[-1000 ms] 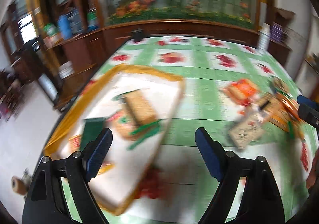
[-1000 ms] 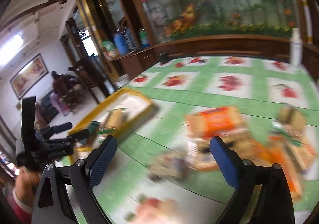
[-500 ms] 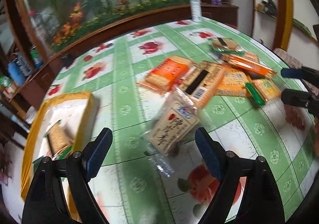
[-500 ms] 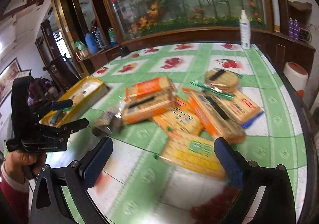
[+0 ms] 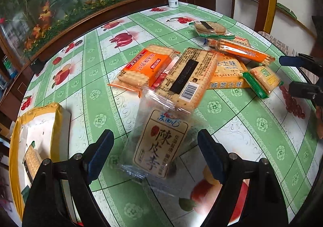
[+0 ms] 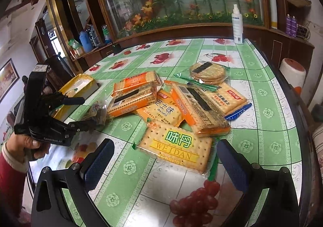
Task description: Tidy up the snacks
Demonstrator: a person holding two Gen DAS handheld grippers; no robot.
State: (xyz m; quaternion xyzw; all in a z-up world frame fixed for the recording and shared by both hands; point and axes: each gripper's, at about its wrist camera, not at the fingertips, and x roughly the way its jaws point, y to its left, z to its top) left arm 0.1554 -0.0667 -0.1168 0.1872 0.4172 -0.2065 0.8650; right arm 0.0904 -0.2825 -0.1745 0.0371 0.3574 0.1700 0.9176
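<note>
Eight snack packets are counted on the green tablecloth (image 6: 262, 146): seven biscuit packs heaped together, among them a round-cracker pack (image 6: 208, 72) and a WEIDAN pack (image 6: 175, 148), and one clear plum packet (image 5: 161, 144) lying at the heap's edge. One yellow-rimmed tray (image 5: 14, 126) is seen well apart at the table's edge, with one cracker pack (image 5: 32, 160) visible inside; the rest of its contents cannot be told. The left gripper (image 5: 155, 154) is spread wide around the plum packet, its pads clear of it. The right gripper (image 6: 165, 164) has just been opening, with the WEIDAN pack between its fingers, untouched. One spray bottle (image 6: 237, 25) is stood at the far edge.
</note>
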